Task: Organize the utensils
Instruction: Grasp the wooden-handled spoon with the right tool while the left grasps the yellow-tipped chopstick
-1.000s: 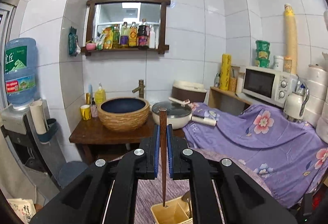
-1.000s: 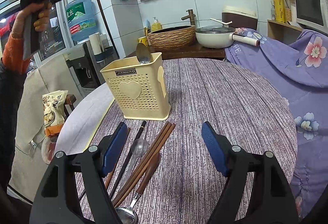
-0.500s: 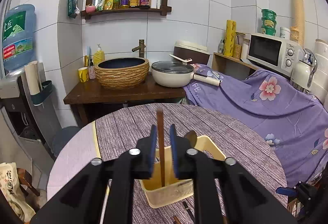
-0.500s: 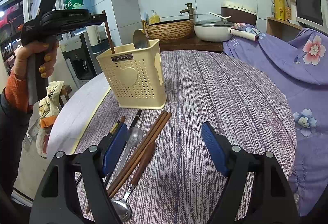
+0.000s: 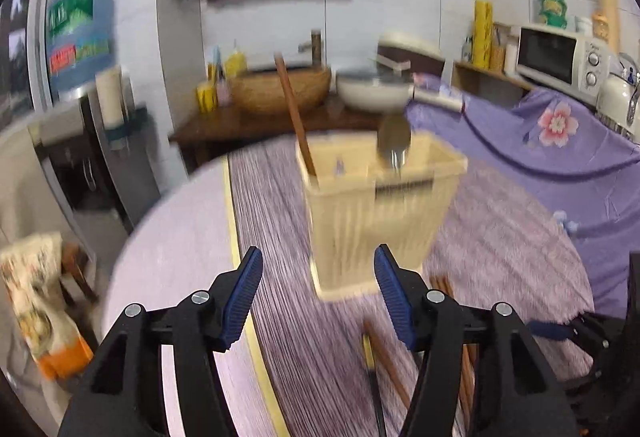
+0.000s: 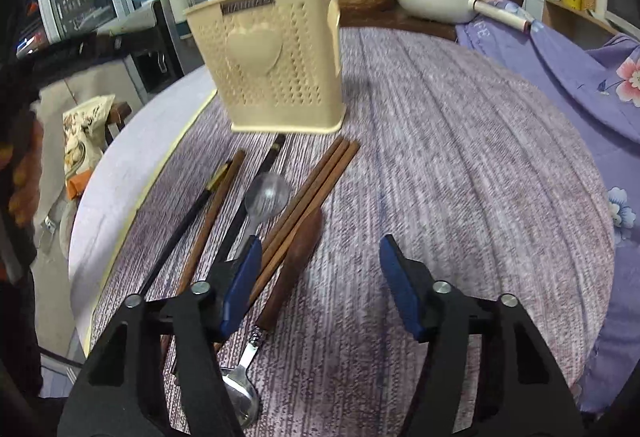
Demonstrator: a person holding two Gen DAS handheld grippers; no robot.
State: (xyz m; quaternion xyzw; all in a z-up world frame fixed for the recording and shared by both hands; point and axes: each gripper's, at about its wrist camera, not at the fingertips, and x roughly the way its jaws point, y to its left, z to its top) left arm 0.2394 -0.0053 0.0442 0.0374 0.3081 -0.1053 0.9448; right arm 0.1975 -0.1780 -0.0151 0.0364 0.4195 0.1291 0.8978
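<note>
Left hand-held gripper (image 5: pixel 318 291) opening, empty — caddy (image 5: pixel 380 213) blurred

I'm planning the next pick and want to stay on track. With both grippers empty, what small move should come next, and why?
Probably lower the right gripper onto the brown chopsticks lying just ahead of it. Its jaws are closing with nothing between them yet, and the cream utensil holder holds only one chopstick and a spoon. The left gripper is opening, empty.
</note>
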